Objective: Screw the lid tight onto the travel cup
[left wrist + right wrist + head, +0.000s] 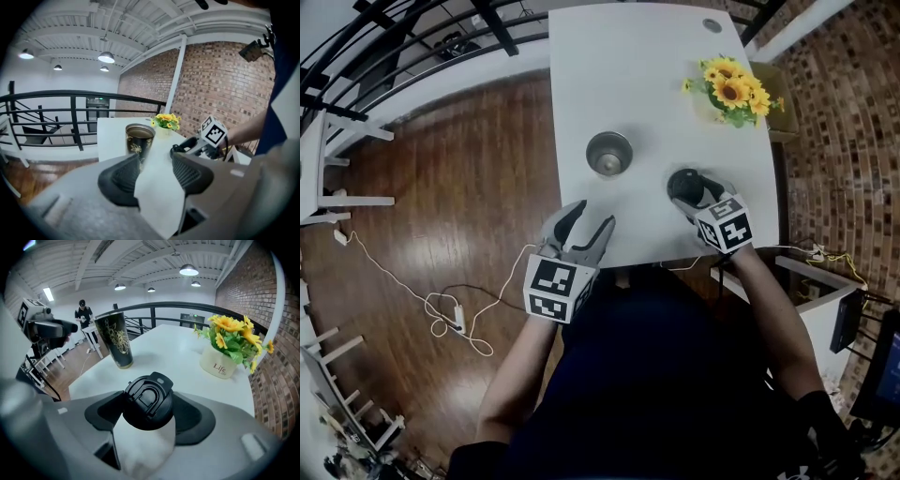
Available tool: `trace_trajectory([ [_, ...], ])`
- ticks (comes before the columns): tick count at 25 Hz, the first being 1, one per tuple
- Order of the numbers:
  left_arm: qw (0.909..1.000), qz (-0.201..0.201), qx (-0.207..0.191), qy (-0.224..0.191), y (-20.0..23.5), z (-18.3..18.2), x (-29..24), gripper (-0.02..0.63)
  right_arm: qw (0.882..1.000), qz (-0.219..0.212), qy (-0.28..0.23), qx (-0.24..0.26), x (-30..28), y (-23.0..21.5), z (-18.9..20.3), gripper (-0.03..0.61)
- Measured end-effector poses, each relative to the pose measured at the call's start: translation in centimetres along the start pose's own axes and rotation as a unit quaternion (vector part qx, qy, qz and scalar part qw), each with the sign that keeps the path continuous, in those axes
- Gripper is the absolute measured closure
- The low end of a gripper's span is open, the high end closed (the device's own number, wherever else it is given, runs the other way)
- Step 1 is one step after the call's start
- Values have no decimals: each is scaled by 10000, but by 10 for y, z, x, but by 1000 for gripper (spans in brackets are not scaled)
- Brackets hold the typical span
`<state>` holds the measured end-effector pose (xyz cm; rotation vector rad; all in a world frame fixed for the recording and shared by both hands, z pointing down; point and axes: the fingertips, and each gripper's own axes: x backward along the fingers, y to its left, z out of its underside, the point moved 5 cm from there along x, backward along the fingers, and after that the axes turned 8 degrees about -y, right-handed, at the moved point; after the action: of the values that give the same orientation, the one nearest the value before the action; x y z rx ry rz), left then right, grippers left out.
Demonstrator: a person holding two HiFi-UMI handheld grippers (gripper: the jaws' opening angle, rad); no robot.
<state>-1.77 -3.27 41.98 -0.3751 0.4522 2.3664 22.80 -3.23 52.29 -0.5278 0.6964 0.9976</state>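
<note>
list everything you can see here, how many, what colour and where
table: 1, white, centre, on a wood floor
travel cup: 1, dark with gold pattern, open, upright mid-table
lid: 1, black, right of the cup, between the right claw's pads
sunflower pot: 1, yellow flowers in a white pot, table's far right corner
power strip and cable: 1, white, floor left of the table
railing: 1, black, beyond the table
left claw: 1, grey, open, empty, near table edge
right claw: 1, grey, shut on the lid
</note>
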Motion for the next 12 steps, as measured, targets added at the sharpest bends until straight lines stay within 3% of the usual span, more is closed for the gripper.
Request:
trace_trajectory([
  [5, 9997, 2, -246, -8, 17, 2, -14, 379, 9976, -310, -613, -104, 27, 13, -55, 247],
  [9, 9964, 112, -815, -229, 32, -4, -39, 250, 9931, -530, -1024, 235, 46, 31, -115, 247],
  [12, 9937, 297, -1064, -189, 39, -1, -68, 208, 9870, -768, -1256, 650, 52, 47, -159, 247],
])
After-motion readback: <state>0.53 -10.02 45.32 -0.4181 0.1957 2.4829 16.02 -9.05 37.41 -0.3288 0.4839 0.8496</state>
